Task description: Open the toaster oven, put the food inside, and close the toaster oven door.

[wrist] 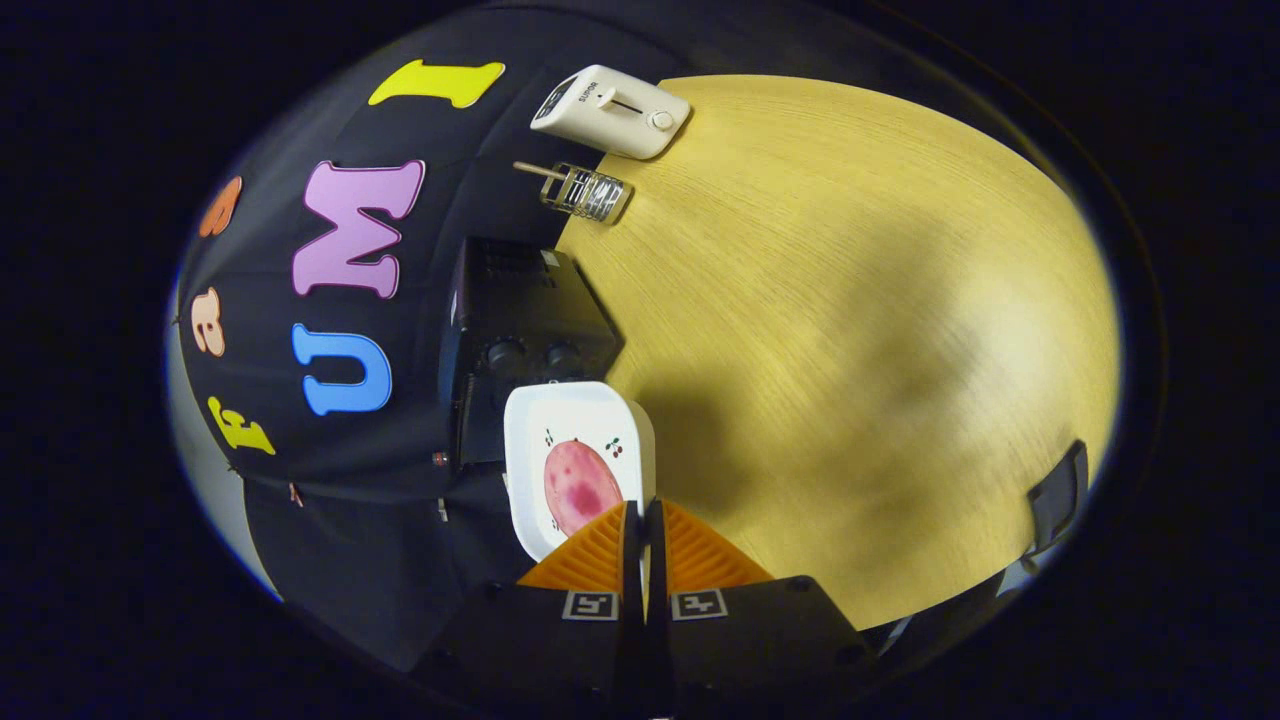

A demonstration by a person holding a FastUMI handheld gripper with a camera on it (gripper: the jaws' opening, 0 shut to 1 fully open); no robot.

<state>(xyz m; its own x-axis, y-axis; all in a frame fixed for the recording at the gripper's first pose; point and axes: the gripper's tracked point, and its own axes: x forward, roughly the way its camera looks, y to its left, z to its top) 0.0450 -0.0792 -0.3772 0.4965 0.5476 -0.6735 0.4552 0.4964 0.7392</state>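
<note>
My gripper (643, 512) is shut on the rim of a white square plate (585, 415), its orange fingers (600, 550) pressed together on the plate's near edge. A pink slice of meat (578, 485) lies on the plate. The plate hangs in the air, tilted with the view, just in front of the black toaster oven (525, 320), whose two knobs show right beyond the plate's far edge. Whether the oven door is open or closed cannot be told from this angle.
The light wooden table (850, 350) spreads out beside the oven. Farther along the wall sit a small wire rack with a wooden handle (585, 190) and a white toaster (612, 110). A black clamp (1060, 500) grips the table's edge.
</note>
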